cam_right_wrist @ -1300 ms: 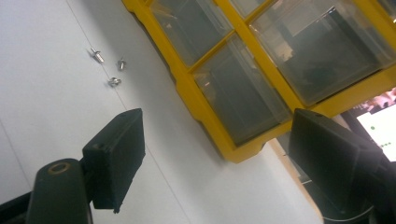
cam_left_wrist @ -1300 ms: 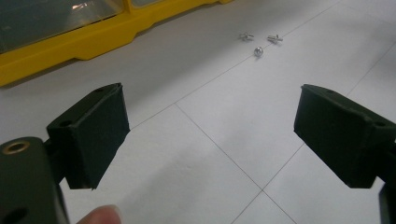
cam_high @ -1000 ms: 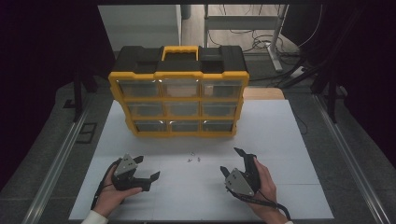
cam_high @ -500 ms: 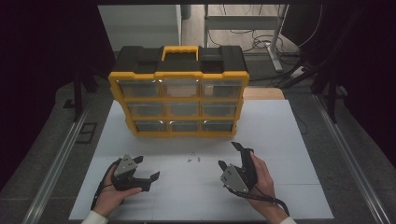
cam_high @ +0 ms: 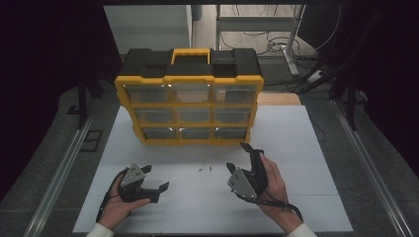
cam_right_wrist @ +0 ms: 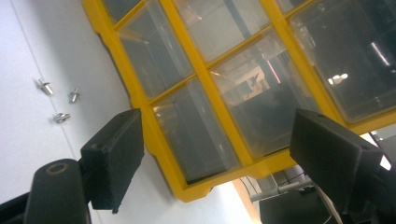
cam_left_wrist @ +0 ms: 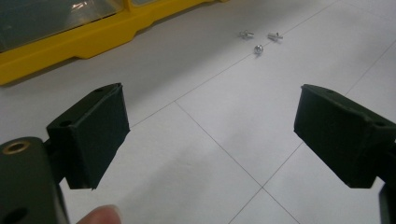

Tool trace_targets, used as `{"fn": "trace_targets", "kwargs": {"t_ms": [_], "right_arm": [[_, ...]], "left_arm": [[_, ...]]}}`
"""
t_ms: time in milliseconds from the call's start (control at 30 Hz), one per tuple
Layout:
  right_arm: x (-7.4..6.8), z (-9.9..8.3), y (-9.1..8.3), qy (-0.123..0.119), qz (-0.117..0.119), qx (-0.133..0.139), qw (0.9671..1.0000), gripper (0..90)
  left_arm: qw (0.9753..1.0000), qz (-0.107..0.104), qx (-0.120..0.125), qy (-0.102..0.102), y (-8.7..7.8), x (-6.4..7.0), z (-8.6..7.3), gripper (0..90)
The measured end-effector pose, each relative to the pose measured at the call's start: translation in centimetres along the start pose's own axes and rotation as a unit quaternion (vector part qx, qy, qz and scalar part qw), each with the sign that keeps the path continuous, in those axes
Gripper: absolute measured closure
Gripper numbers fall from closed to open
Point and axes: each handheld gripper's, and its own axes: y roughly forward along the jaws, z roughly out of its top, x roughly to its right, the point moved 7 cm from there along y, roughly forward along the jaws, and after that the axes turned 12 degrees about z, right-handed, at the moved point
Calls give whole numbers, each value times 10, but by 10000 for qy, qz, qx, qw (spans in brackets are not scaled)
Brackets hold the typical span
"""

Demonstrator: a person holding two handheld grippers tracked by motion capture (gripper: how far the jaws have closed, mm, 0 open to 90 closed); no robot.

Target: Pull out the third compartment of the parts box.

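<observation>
A yellow and black organizer box with clear drawers stands upright at the back of the white table. Three small silver screws lie loose in front of it. My left gripper rests low at the front left, open and empty, and points right towards the screws. My right gripper, rolled onto its side, is held at the front right just beside the screws, open with nothing between its jaws. In the right gripper view it faces the box's lower drawers, with the screws off to its left.
The box's yellow base runs along the far left of the left gripper view. Metal rails border the table on both sides. Dark floor, cables and a desk frame lie beyond the box.
My right gripper has shifted slightly left and forward, nearer to the screws and the box. The left gripper has stayed where it was.
</observation>
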Motion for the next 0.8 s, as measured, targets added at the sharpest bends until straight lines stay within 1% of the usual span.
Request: {"fn": "trace_targets", "kwargs": {"t_ms": [33, 67, 200, 267, 300, 367, 433, 533, 800], "right_arm": [[1, 1, 0, 29, -2, -6, 10000, 186], [3, 2, 0, -7, -14, 3, 10000, 186], [8, 5, -1, 7, -52, 6, 10000, 186], [11, 6, -2, -52, -93, 15, 9999, 186], [11, 6, -2, -12, -100, 10, 9999, 187], [15, 8, -2, -93, -123, 7, 9999, 187], [16, 9, -2, -76, -125, 1, 9999, 187], [19, 11, -3, -114, -134, -9, 9998, 188], [28, 18, -4, -159, -225, 46, 9996, 190]], "left_arm": [[10000, -1, 2, -2, 0, 0, 0, 107], [10000, -2, 0, -1, 0, 0, 0, 107], [10000, -5, 5, -2, 0, 0, 0, 107], [10000, -5, 5, -1, 0, 0, 0, 107], [10000, -2, 4, 3, 0, 0, 0, 107], [10000, -4, 3, 5, 0, 0, 0, 107], [10000, -2, 0, 12, 0, 0, 0, 107], [10000, -3, 5, 9, 0, 0, 0, 107], [10000, 5, 14, 8, 0, 0, 0, 107]]}}
